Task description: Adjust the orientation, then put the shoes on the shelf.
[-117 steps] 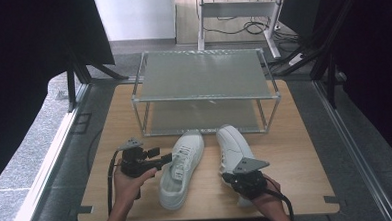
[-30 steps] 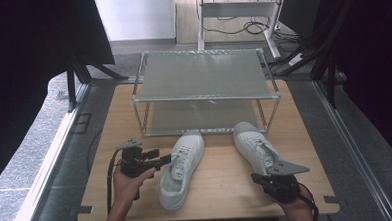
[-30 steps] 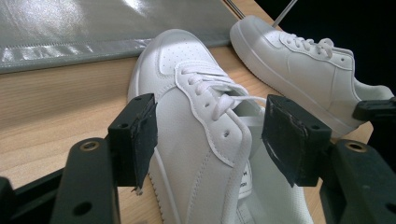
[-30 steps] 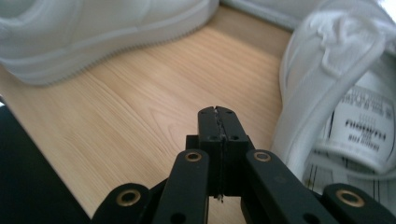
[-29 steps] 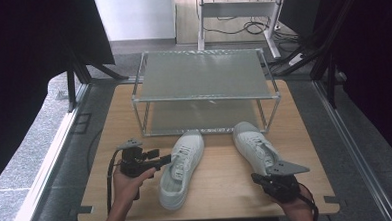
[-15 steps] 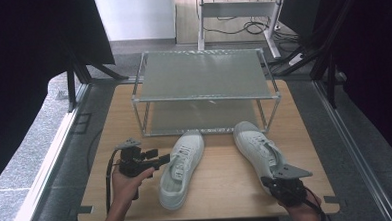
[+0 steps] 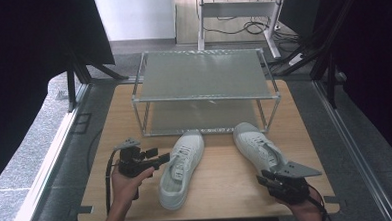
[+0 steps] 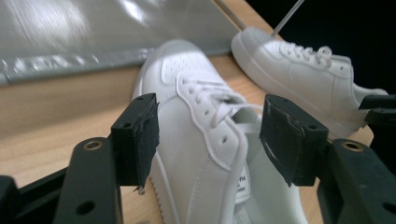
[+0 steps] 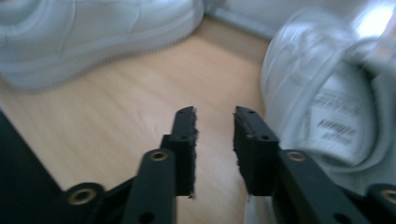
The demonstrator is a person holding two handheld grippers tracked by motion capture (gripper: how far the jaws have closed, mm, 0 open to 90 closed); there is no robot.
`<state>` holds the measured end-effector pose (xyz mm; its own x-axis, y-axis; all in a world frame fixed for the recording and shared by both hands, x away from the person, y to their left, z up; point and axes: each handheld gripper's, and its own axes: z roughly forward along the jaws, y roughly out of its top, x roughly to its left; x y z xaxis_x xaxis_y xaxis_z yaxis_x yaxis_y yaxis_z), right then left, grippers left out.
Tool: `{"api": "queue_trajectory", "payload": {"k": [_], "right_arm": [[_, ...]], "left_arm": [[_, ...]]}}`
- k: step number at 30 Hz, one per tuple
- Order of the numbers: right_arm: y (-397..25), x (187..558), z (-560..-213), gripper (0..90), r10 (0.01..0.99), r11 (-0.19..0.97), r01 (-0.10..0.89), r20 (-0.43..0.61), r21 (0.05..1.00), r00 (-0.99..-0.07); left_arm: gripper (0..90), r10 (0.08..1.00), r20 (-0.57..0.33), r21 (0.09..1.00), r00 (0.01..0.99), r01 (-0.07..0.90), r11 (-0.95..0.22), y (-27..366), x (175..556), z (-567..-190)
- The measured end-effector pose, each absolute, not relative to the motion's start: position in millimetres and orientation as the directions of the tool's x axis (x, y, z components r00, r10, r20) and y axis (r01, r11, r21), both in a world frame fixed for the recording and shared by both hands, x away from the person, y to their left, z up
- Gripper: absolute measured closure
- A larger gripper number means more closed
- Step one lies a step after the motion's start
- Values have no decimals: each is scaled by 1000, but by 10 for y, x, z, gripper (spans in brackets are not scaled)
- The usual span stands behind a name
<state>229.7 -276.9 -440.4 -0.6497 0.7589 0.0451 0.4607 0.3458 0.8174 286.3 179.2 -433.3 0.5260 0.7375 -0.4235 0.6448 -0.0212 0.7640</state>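
At the left of the high view, the left claw (image 7: 158, 161) sits low on the wooden surface (image 7: 222, 189), held in a hand (image 7: 123, 179). Its jaws stand wide apart with nothing between the pads, and they point at the side of the left shoe (image 7: 181, 167). In the left gripper view the same claw (image 8: 210, 137) frames that shoe's (image 8: 196, 140) lacing and collar, the pads just short of the upper on either side.

The left shoe lies near the middle of the surface, toe toward the wire rack (image 7: 203, 87) behind it. The right shoe (image 7: 258, 148) lies beside it, apart from it, toe also near the rack's lower shelf and heel angled out toward the right claw (image 7: 264, 180).

The right claw rests just behind that heel. In the right gripper view its jaws (image 9: 214, 140) show a narrow gap, holding nothing, with the right shoe's heel (image 9: 327, 116) blurred just beside them.

Both shoes look light, with a stiff rubber sole and a softer leather-like upper that is probably smooth and a little slippery. The collar rim or heel counter seems the best hold: thin enough for the pads, firm enough not to fold. Gripping across the whole shoe would likely slip.
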Motion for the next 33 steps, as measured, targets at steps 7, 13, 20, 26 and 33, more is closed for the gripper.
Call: {"api": "queue_trajectory", "payload": {"k": [7, 13, 20, 26, 33], "right_arm": [[-2944, 2566, -4133, 547, 805, 255, 435, 61, 863, -591], [-3038, 2754, -4001, 531, 831, 233, 413, 41, 880, -555], [-3081, 3030, -3979, 495, 838, 215, 449, 72, 867, -540], [-3099, 3073, -4064, 488, 852, 184, 457, 90, 870, -515], [-3179, 3033, -4223, 487, 852, 172, 495, 123, 852, -508]], "left_arm": [[389, 745, -398, 783, 535, 621, -27, 1796, 2838, -4241], [406, 748, -387, 793, 539, 608, -27, 1794, 2847, -4224], [416, 754, -371, 793, 541, 608, -46, 1715, 2888, -4209], [422, 759, -352, 783, 547, 616, -81, 1615, 2911, -4252], [431, 772, -328, 766, 545, 632, -121, 1568, 2888, -4328]]}}
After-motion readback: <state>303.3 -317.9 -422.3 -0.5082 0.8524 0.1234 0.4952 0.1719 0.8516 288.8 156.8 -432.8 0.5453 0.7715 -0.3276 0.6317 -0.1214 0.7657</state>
